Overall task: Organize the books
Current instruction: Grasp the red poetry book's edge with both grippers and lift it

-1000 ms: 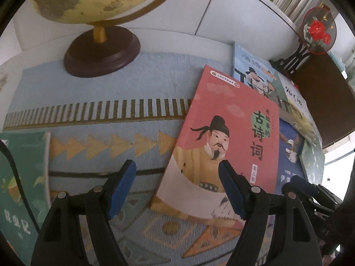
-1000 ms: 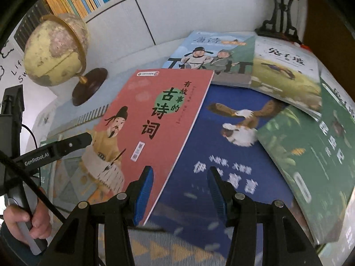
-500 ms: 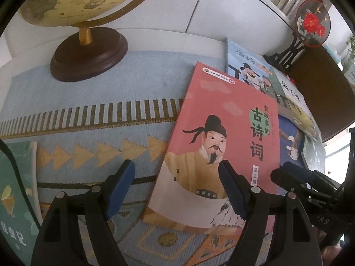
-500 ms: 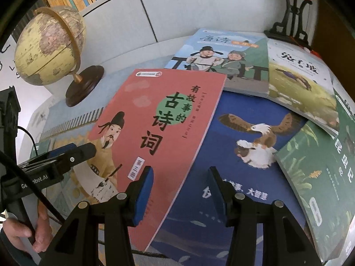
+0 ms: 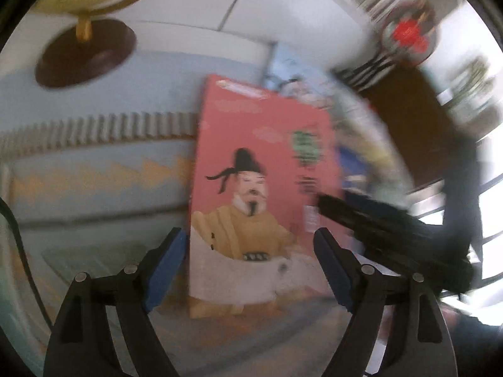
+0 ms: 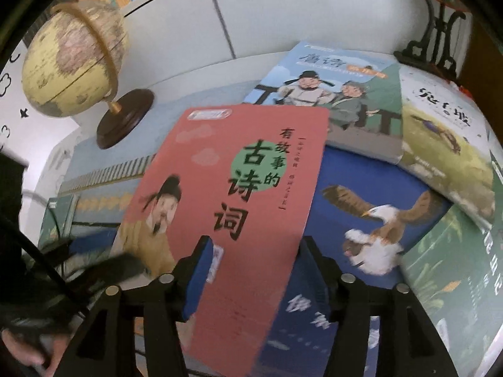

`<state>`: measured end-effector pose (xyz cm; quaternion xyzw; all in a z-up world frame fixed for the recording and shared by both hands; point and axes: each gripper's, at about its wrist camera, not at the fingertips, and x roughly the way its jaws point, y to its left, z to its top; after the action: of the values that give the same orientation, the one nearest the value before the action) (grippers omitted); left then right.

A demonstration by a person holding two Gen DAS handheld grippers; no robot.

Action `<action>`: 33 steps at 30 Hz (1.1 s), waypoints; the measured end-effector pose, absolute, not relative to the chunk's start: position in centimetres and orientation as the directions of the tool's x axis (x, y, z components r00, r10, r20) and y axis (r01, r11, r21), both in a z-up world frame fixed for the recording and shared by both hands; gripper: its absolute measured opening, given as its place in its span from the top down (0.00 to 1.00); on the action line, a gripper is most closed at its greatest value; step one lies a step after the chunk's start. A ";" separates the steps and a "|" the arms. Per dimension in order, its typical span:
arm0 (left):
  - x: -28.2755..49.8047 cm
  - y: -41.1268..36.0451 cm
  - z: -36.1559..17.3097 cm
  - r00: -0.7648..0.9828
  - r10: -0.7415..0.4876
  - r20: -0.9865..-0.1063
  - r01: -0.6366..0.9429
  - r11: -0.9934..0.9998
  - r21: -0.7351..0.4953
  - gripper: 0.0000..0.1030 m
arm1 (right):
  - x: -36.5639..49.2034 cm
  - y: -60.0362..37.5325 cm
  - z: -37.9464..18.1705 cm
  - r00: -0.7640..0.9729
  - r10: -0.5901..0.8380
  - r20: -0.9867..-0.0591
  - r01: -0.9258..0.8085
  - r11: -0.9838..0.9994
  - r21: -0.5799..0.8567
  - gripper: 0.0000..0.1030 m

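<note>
Pink book (image 6: 251, 207) runs lengthwise away from your right tool (image 6: 251, 278), whose opening jaws straddle its near edge without gripping it.

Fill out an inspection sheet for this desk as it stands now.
Surface: patterned blue mat over a white top.
Job's things: red book lies over the blue eagle book; pale blue book, white book and green book overlap around them.
Clutter: globe, black ornament stand.
Grippers: right gripper jaws opening, straddling the red book's right edge; left gripper jaws opening, nothing gripped.
Cables: black cable at left.
Surroundings: white cabinet, shelved books above.
</note>
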<state>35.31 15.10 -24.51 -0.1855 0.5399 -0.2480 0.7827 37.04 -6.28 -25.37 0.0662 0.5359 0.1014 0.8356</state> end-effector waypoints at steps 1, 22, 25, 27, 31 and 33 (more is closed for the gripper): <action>34.8 15.6 -24.0 0.298 -0.645 -0.704 0.182 0.762 -0.621 0.22 | 37.2 -6.8 -25.4 0.405 0.249 -0.880 -0.096 0.969 0.230 0.42; 37.5 15.0 -27.2 0.280 -0.820 -0.499 -0.114 0.488 -0.865 0.69 | 38.5 -13.7 -26.3 0.305 0.598 -0.741 0.029 0.772 0.635 0.35; 36.6 15.3 -26.5 0.270 -0.886 -0.378 -0.141 0.352 -0.925 0.69 | 37.3 -15.0 -26.8 0.301 0.651 -0.697 0.074 0.713 0.698 0.35; 35.9 14.8 -26.2 0.251 -0.906 -0.340 -0.141 0.313 -0.939 0.69 | 36.3 -15.5 -27.1 0.300 0.672 -0.678 0.100 0.684 0.722 0.34; 34.3 12.8 -26.3 0.210 -0.903 -0.375 -0.140 0.351 -0.926 0.69 | 34.8 -15.3 -26.8 0.311 0.677 -0.667 0.105 0.673 0.732 0.31; 33.8 12.2 -26.5 0.204 -0.869 -0.451 -0.130 0.433 -0.892 0.69 | 34.7 -14.9 -26.5 0.323 0.653 -0.685 0.108 0.694 0.712 0.23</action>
<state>33.81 12.22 -26.49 -0.4462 0.5597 -0.2908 0.6349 34.66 -14.90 -26.53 0.3448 0.5516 0.1850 0.7366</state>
